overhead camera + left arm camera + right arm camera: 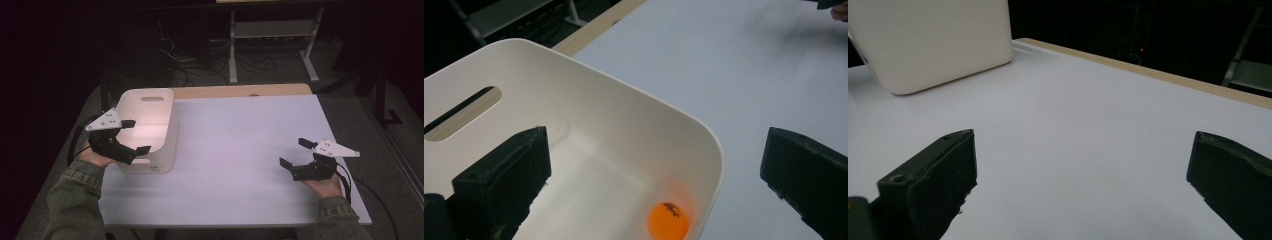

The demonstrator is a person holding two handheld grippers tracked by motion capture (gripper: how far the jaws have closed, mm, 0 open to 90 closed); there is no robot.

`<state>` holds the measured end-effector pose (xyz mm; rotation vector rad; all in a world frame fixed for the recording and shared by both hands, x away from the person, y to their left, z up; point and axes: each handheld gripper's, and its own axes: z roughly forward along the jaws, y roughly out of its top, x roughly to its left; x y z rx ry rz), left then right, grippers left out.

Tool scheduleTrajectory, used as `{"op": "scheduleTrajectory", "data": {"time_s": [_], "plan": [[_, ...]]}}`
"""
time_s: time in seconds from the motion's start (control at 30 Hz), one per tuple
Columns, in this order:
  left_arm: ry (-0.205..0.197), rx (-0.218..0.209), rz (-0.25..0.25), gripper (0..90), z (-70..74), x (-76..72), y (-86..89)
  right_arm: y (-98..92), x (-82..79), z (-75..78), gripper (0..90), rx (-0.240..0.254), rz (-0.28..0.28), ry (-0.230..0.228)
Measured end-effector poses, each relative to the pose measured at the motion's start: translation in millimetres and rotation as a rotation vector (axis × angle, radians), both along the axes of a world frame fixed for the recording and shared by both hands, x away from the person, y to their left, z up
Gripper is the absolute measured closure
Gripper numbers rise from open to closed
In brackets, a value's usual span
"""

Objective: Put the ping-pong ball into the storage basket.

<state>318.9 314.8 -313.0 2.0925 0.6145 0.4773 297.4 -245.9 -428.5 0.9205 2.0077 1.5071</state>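
With both the left gripper (135, 136) and right gripper (295, 152) spread wide and empty, the orange ping-pong ball (667, 220) in the white bin (170, 107) is probably best approached from straight above, jaws lowered clear of the rim.

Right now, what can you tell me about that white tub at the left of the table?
The white tub looks like smooth, matte plastic, with rounded corners and a slot handle cut through its far wall. It stands upright and open-topped on the table, near the left edge. An orange ball with small dark print lies on its floor in a corner. The left gripper hovers at its rim, jaws wide apart, one over the inside and one beyond the wall; no contact can be made out.
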Motion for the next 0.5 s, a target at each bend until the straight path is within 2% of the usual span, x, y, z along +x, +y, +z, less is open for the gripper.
{"op": "scheduleTrajectory", "data": {"time_s": [0.33,0.4,0.5], "plan": [[-0.056,-0.082,0.065,0.0,-8.1,-7.7,0.2,0.2,-0.1,-0.2,0.0,0.0,-0.001,0.003],[-0.086,-0.116,0.097,0.0,-11.0,-10.0,0.5,0.0,-0.1,-0.1,0.0,-0.001,-0.001,0.0],[-0.11,-0.14,0.106,0.0,-12.9,-13.1,-0.4,0.0,-0.5,0.2,0.0,0.001,-0.002,-0.002]]}}
